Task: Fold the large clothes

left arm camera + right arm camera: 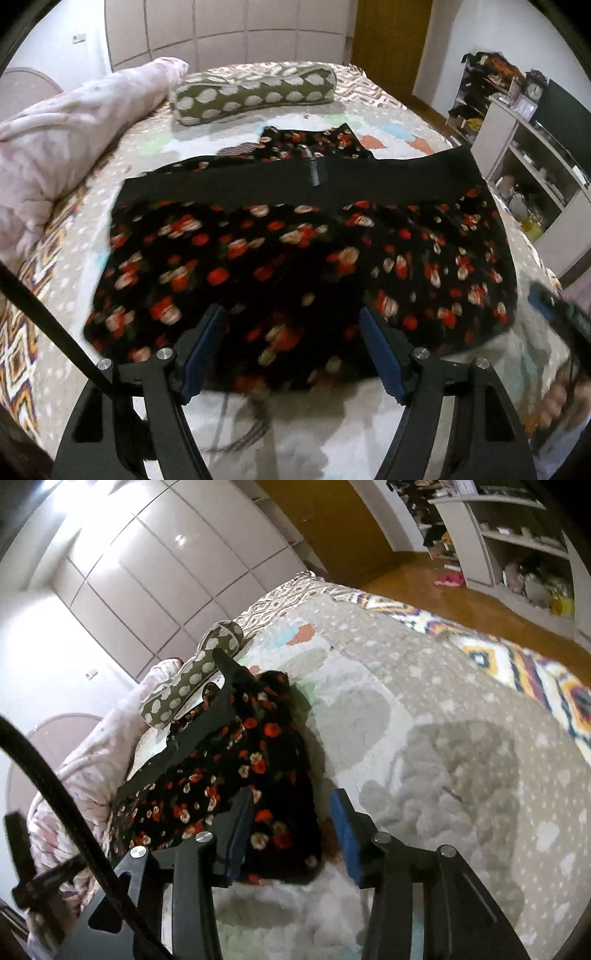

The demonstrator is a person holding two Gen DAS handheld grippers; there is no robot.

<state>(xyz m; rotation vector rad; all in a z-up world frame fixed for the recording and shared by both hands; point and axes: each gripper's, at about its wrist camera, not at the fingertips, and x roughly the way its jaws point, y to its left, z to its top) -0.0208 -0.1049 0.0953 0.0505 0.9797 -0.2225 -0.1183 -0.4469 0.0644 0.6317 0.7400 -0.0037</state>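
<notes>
A black garment with red and cream flowers (295, 258) lies folded on the bed, a plain black band (295, 177) across its far side. My left gripper (293, 332) hovers over its near edge, blue pads wide apart and touching no cloth. In the right wrist view the same garment (229, 768) lies to the left. My right gripper (291, 812) stands open around its near right corner, and the pads do not press on the cloth. The right gripper also shows blurred at the right edge of the left wrist view (561, 306), with a hand (561, 398) below it.
The bed cover (443, 738) is grey and white with a bright zigzag border. A spotted olive bolster (255, 92) and a rolled pink quilt (66, 140) lie at the far and left sides. White shelves (535, 166) and wooden floor (461, 602) are to the right.
</notes>
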